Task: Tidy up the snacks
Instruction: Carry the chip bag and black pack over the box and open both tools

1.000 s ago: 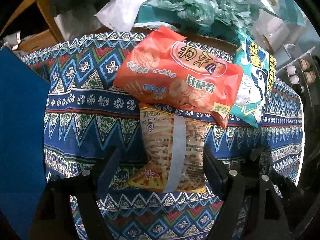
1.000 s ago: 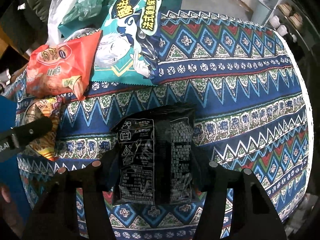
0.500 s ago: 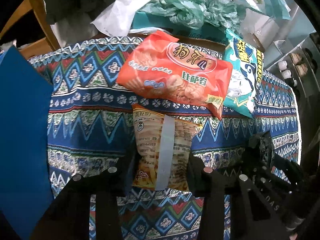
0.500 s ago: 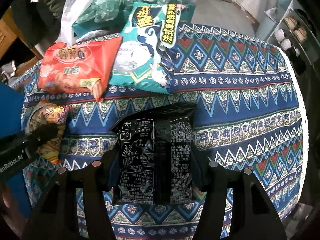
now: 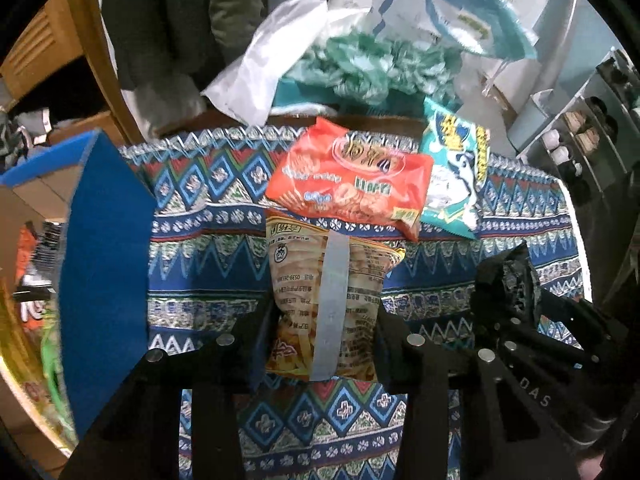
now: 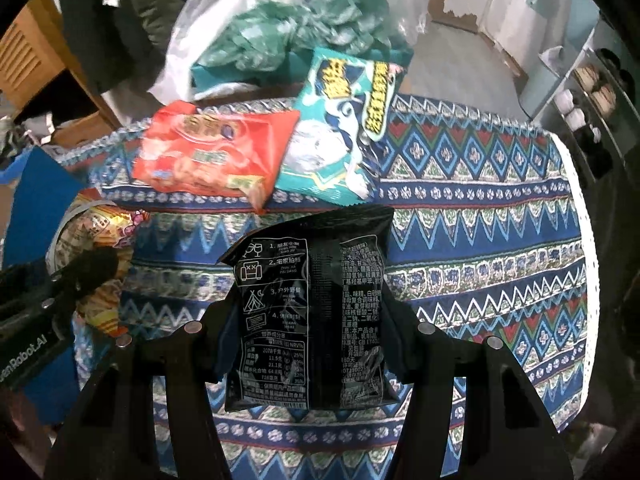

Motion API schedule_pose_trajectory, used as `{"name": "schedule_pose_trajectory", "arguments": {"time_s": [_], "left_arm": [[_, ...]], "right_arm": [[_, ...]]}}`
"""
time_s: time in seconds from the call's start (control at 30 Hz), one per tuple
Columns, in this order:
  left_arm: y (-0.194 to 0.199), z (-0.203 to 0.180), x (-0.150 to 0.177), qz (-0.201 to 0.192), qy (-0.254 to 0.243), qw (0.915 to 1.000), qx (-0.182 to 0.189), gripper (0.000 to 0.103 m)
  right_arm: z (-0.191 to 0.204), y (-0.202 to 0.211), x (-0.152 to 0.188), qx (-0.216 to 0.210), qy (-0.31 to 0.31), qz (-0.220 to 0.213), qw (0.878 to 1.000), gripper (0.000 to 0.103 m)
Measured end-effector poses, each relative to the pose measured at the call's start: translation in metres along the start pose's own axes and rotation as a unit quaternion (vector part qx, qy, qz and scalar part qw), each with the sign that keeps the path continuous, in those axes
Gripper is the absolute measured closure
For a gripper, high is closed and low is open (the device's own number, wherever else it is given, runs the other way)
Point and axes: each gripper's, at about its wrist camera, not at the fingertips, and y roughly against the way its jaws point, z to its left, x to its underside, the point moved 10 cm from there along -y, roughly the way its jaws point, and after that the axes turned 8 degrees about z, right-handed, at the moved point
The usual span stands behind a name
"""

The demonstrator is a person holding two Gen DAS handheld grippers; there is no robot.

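Tongs first: my left gripper (image 5: 320, 344) is clamped on the yellow chip bag (image 5: 324, 304), its jaws having just closed in, and my right gripper (image 6: 308, 320) pinches the black snack bag (image 6: 308, 320) by its sides. Both bags sit between the fingers and appear clear of the patterned tablecloth (image 6: 480, 248), so I judge two pickups done and the stowing yet to come. Near the cloth's far edge the orange bag (image 5: 348, 180) and the teal bag (image 5: 456, 176) lie overlapping, untouched. At the left edge a blue box (image 5: 104, 272) stands open with packets inside, probably the destination.
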Motion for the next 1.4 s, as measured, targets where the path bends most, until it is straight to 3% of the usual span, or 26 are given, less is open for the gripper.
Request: {"name": "schedule_pose_trajectory", "arguments": {"time_s": [0.63, 1.1, 1.4], "left_arm": [[0.093, 0.054, 0.018, -0.059, 0.028, 0.9978, -0.010, 0.060], [0.125, 0.147, 0.043, -0.079, 0.090, 0.9923, -0.032, 0.060], [0.130, 0.199, 0.055, -0.083, 0.151, 0.9848, -0.020, 0.060]], "right_arm": [[0.091, 0.068, 0.000, -0.044, 0.071, -0.049, 0.995, 0.045], [0.185, 0.086, -0.004, -0.089, 0.126, -0.051, 0.987, 0.045], [0.248, 0.084, -0.002, -0.101, 0.170, -0.045, 0.979, 0.045]]}}
